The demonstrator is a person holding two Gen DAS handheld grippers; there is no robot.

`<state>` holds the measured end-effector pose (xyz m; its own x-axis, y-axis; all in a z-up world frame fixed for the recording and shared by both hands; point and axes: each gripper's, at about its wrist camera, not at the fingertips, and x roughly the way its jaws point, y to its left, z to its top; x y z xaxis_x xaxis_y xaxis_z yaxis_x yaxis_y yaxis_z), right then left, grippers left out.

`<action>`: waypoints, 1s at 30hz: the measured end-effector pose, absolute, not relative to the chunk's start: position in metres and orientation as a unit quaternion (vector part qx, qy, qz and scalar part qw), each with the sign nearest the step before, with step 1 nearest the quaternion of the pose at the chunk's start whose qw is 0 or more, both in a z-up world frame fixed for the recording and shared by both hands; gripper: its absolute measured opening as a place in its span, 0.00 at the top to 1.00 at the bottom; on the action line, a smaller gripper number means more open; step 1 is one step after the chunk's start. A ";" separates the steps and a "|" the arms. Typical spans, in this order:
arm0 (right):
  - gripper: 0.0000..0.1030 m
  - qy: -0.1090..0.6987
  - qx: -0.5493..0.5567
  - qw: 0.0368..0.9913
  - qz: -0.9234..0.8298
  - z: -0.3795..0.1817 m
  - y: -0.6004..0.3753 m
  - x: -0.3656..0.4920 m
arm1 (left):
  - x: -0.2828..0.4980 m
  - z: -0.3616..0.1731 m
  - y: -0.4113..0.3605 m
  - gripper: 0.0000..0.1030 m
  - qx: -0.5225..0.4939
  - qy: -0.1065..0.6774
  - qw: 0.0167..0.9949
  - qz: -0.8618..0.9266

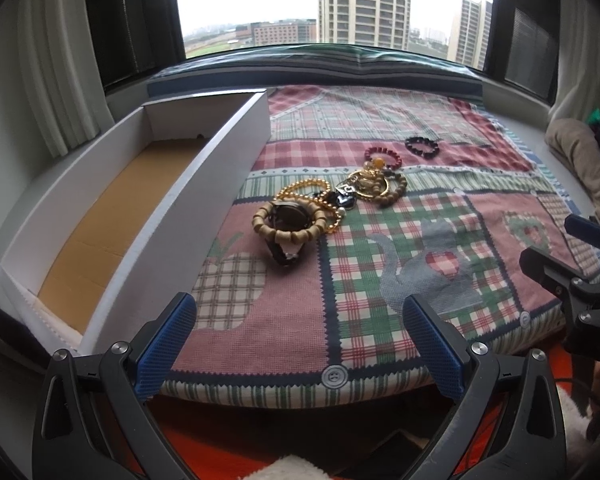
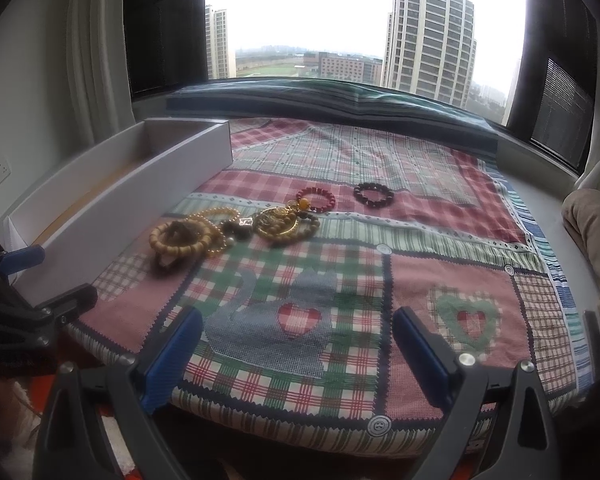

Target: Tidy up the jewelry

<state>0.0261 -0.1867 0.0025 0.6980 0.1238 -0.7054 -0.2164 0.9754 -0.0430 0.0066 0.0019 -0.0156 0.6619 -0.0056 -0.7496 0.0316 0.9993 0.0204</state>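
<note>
Hovering both claws agape, gripping nothing | we are eyeing jewelry pile [image 1: 324,196] mid-quilt [image 1: 380,280], beside box [image 1: 204,184] | pile lying ahead of left gripper [image 1: 300,340]; right gripper [image 2: 296,344] sitting farther, pile ahead-left

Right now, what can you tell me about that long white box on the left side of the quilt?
The long white box is an open, lidless tray with thin, smooth white walls that look like cardboard and a bare brown cardboard floor. Nothing shows inside it. It lies flat along the left edge of the patchwork quilt, running away toward the window. The jewelry lies apart from it on the quilt, and neither hand-held gripper touches it.
</note>
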 end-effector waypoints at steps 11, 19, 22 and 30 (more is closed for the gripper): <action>0.05 0.384 -0.052 0.917 0.093 -0.002 -0.193 0.025 | 0.003 -0.016 -0.003 0.00 0.018 0.404 0.914 -0.020; 0.05 0.386 -0.046 0.916 0.095 -0.004 -0.196 0.025 | 0.005 -0.014 0.007 0.00 0.004 0.409 0.912 -0.031; 0.05 0.388 -0.041 0.916 0.093 -0.006 -0.199 0.026 | 0.006 -0.015 0.022 0.00 -0.023 0.415 0.909 -0.031; 0.05 0.397 -0.040 0.911 0.105 -0.012 -0.197 0.029 | 0.011 -0.024 0.039 0.00 -0.044 0.430 0.902 -0.014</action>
